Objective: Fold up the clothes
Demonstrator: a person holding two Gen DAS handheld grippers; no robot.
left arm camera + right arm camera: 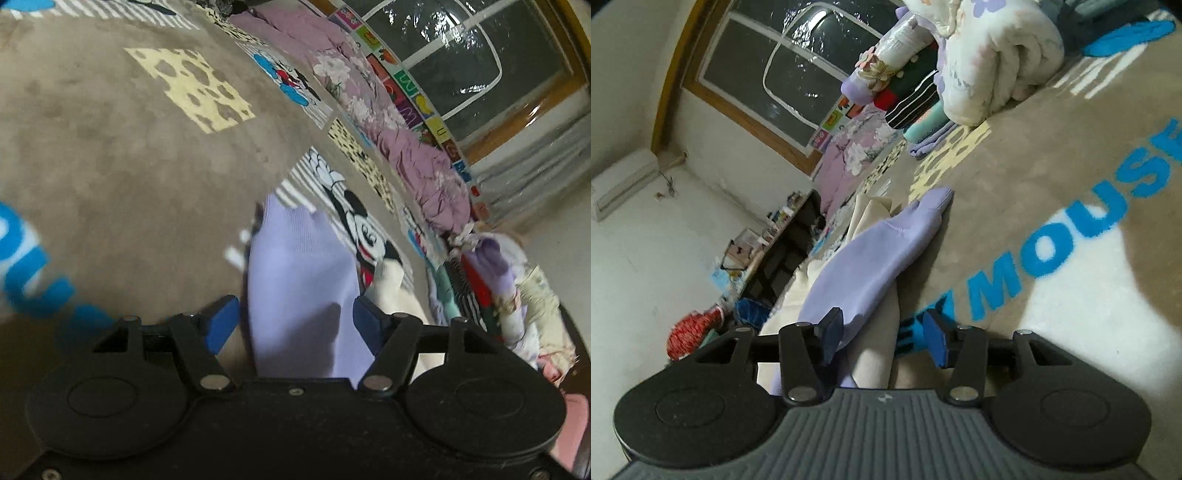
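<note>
A lavender knit garment [299, 288] lies on the grey-brown cartoon-mouse bedspread [110, 147], on top of a cream garment [391, 288]. My left gripper [295, 323] straddles its near end. The blue pads [221, 325] stand apart and the left one is clear of the cloth. In the right wrist view the same lavender garment [879, 251] stretches away over the cream cloth [871, 354]. My right gripper [884, 338] is open around their near edge. Its left pad [831, 332] overlaps the lavender fabric without pinching it.
A pile of folded clothes [480, 280] [916, 99] sits at the bedspread's far side beside a rolled white floral quilt [990, 55]. A pink floral quilt [424, 162] lines the window wall. A cluttered dark desk [783, 236] stands off the bed.
</note>
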